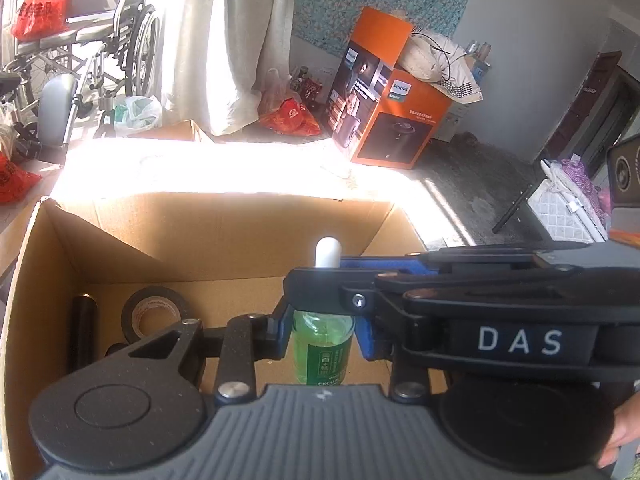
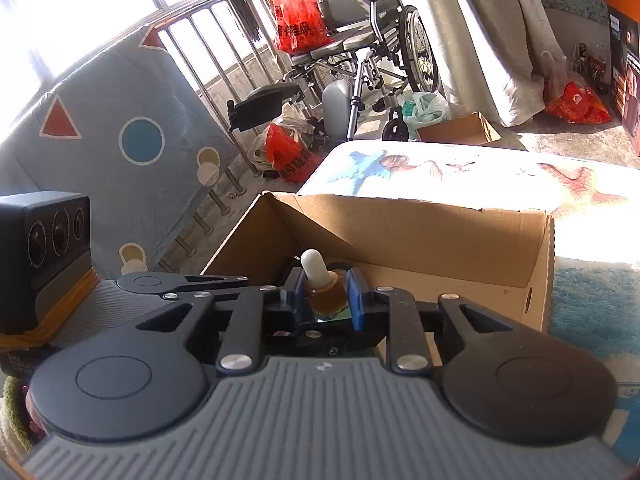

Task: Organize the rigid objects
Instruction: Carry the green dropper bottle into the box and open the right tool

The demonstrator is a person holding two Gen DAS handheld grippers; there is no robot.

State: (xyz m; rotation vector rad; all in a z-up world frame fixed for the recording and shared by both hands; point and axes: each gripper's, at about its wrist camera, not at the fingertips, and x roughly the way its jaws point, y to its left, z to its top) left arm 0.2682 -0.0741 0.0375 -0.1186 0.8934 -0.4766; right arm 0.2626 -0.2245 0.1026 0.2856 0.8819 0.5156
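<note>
Nearest the left wrist camera, the left gripper [image 1: 323, 334] had its blue pads closed against the body of a green dropper bottle [image 1: 322, 350], which stood upright with its long axis vertical and its white bulb rising above the crossing right gripper [image 1: 340, 268]. That bottle was held inside the cardboard box [image 1: 224, 220], above the floor near its right wall. A roll of black tape [image 1: 154, 312] and a dark cylinder [image 1: 83, 332] lay against the far-left corner of the box floor.

From the right wrist camera, the right gripper [image 2: 325, 296] was narrowed onto the bottle's neck [image 2: 323, 294], just below the white bulb [image 2: 313, 264]; firm contact on both pads could not be confirmed. Both grippers met the bottle at once, the left lower down. Judged next step: one gripper must let go before the bottle is lowered straight down to the box floor, clear of the tape.
</note>
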